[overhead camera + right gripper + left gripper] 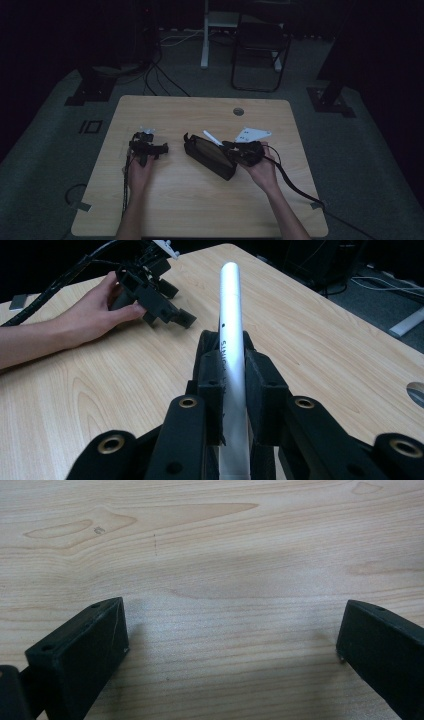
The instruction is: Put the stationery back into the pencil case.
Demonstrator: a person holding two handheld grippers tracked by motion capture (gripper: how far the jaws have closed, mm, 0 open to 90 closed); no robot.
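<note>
My right gripper (232,370) is shut on a silver pen (230,305) that sticks out forward past the jaws. In the high view this gripper (226,145) holds the pen (212,137) just above a black pencil case (210,157) lying at the table's middle. My left gripper (157,149) rests low over the table to the left of the case. Its jaws (232,625) stand wide open over bare wood, with nothing between them. The right gripper view also has the left gripper (152,295) farther off, held by a hand.
The wooden table (200,210) has a round cable hole (238,111) near its far edge. Cables trail off both grippers toward the front edge. A dark chair (260,45) and a white desk leg (204,40) stand on the floor beyond.
</note>
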